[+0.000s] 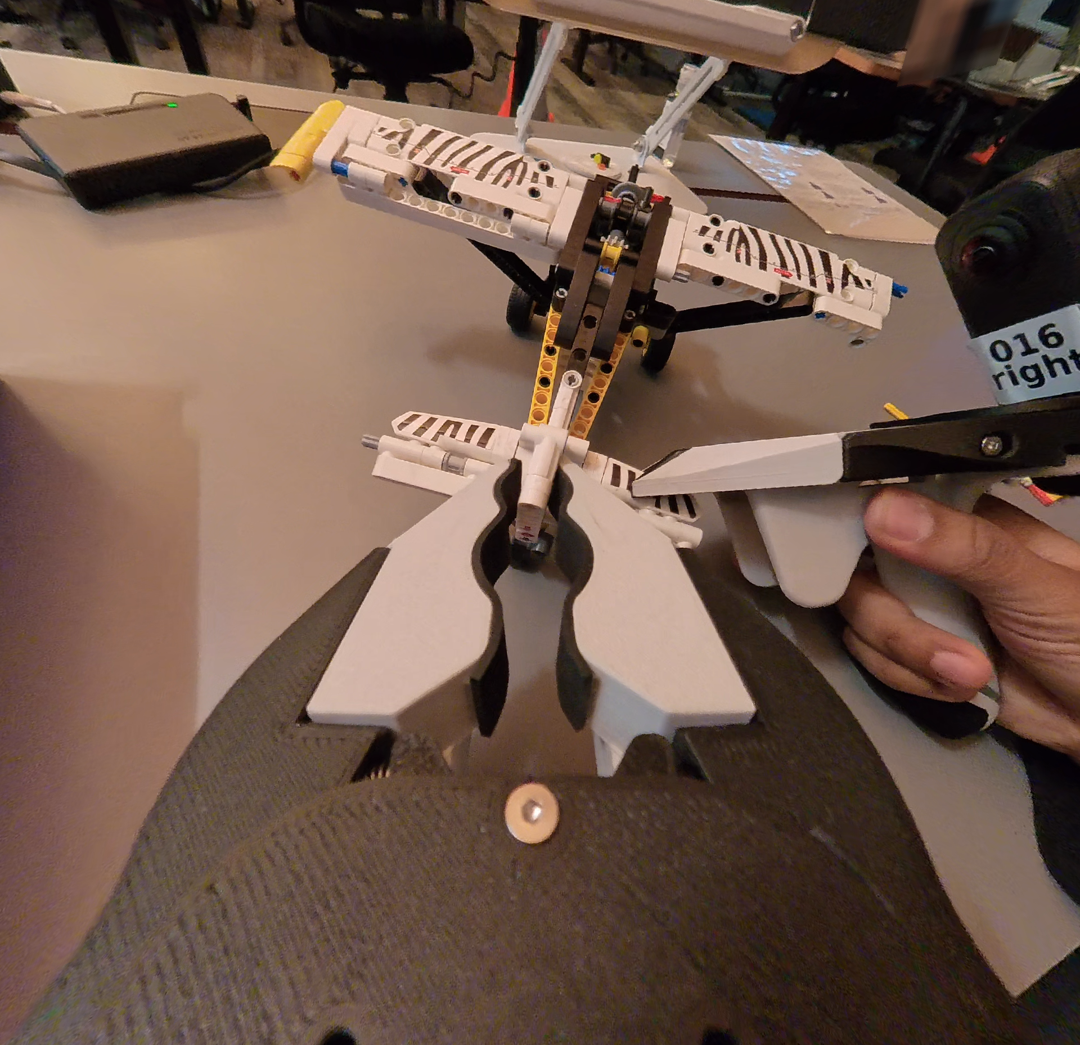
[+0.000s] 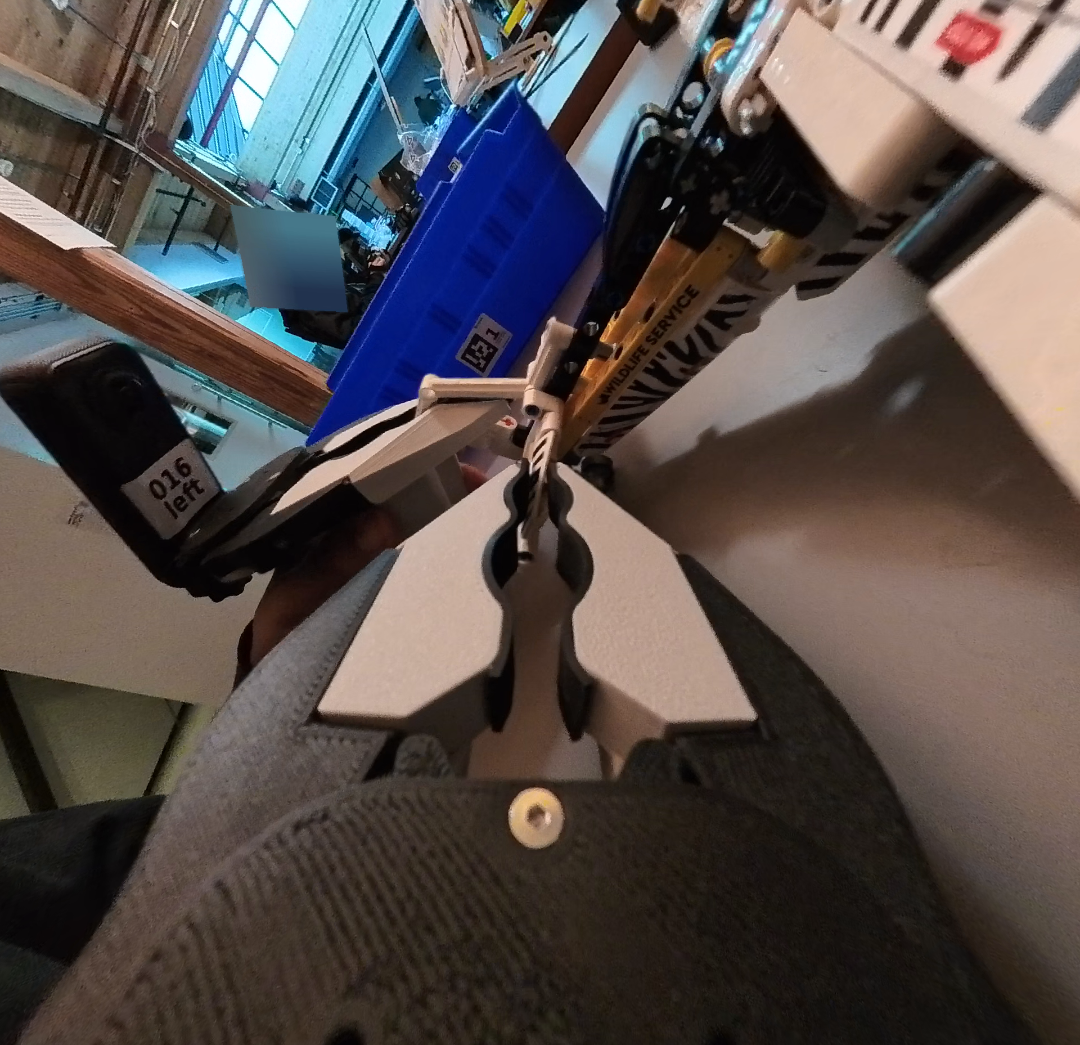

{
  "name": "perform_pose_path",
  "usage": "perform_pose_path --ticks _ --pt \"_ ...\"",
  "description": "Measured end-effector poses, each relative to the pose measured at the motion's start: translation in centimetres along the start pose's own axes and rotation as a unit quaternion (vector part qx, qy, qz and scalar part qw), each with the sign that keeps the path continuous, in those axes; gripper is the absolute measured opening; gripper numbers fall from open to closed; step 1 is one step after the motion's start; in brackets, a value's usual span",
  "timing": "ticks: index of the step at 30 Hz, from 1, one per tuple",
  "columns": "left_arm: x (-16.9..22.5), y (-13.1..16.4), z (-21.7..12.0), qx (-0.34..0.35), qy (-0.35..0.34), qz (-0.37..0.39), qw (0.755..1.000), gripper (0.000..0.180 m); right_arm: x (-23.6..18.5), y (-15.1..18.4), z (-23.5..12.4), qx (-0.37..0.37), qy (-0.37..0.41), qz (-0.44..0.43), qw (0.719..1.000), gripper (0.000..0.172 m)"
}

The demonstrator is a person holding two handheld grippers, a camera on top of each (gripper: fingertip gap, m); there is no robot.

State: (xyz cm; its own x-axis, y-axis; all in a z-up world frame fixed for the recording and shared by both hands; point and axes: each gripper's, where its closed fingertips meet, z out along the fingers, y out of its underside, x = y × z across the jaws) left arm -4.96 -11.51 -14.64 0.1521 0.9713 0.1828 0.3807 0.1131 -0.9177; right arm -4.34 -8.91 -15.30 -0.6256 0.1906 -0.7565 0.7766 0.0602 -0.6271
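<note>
Left wrist view: a brick-built model plane (image 1: 590, 245) is seen from behind its tail, standing on a grey table (image 1: 234, 344); its white wings carry black zebra stripes and one tip is capped in yellow.
Left gripper (image 1: 535, 491): closed to a narrow gap on the white upright tail fin (image 1: 540, 473), with the dark scalloped pads pressed to both sides of it.
Right gripper (image 2: 535, 514): closed on the thin striped tailplane (image 2: 540, 491) on the right of the fin, taken edge-on between its pads.
Reason for the holds (judged): the tail appears to be steadied at two points at once, the fin by one tool and the horizontal plate by the other.
Materials: the fingers are of smooth pale plastic with wavy dark liners; the gripper bodies are of ribbed dark printed plastic. The tail boom is formed of yellow beams pierced with round holes.
Hand (image 1: 964, 602): wrapped round the right tool's handle, at the near right.
Surroundings: a black box with a green light (image 1: 140, 146) lies at the far left; a printed sheet (image 1: 818, 192) lies at the far right; a blue bin (image 2: 467, 245) stands beyond the tail in the right wrist view.
</note>
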Motion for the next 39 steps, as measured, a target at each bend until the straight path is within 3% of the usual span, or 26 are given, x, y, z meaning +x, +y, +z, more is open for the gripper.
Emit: perform_pose_path --ticks 4,7,11,13,17,20,22,24,26,28,31,36,39 --pt "0.0 0.0 -0.1 0.002 0.011 -0.015 1.0 0.005 -0.3 0.3 0.1 -0.009 -0.021 0.006 1.0 0.039" --pt "-0.1 0.0 -0.1 0.003 0.013 -0.021 1.0 0.005 -0.6 0.9 0.4 -0.026 -0.002 -0.034 0.999 0.043" --pt "-0.1 0.0 -0.1 0.002 0.01 -0.017 1.0 0.005 -1.5 0.7 0.2 -0.004 0.054 -0.159 0.986 0.044" --pt "0.0 0.0 -0.1 0.003 0.012 -0.018 1.0 0.005 -1.4 0.5 -0.2 0.002 0.115 -0.263 0.958 0.041" --pt "0.0 0.0 -0.1 0.004 0.016 -0.022 1.0 0.005 -0.5 1.1 0.0 -0.031 0.234 -0.457 0.858 0.038" --pt "-0.2 -0.1 -0.2 0.006 0.018 -0.028 0.999 0.005 -0.6 1.9 0.8 -0.045 0.268 -0.529 0.804 0.044" --pt "-0.1 -0.1 -0.2 0.007 0.026 -0.035 0.999 0.005 -0.2 1.6 0.7 -0.045 0.295 -0.559 0.774 0.038" --pt "0.1 0.0 -0.3 0.008 0.041 -0.046 0.998 0.006 0.1 1.3 0.7 -0.046 0.308 -0.569 0.761 0.031" --pt "0.3 0.0 -0.4 0.009 0.058 -0.057 0.997 0.012 0.1 1.1 0.7 -0.042 0.305 -0.563 0.767 0.03" --pt "0.8 0.0 -0.8 0.005 0.083 -0.047 0.995 0.036 0.0 0.9 0.4 -0.038 0.295 -0.552 0.779 0.03" --pt "0.2 -0.1 -1.6 -0.004 0.065 0.004 0.998 0.054 -0.7 0.4 -0.2 -0.016 0.261 -0.517 0.815 0.03" --pt "0.5 2.0 -1.7 -0.053 0.064 0.095 0.992 0.056 -3.1 -1.2 -1.7 0.06 0.153 -0.42 0.892 0.03" --pt "1.5 1.0 -1.4 -0.02 0.07 0.087 0.994 0.052 -4.3 -1.7 -2.6 0.088 0.102 -0.392 0.91 0.03"
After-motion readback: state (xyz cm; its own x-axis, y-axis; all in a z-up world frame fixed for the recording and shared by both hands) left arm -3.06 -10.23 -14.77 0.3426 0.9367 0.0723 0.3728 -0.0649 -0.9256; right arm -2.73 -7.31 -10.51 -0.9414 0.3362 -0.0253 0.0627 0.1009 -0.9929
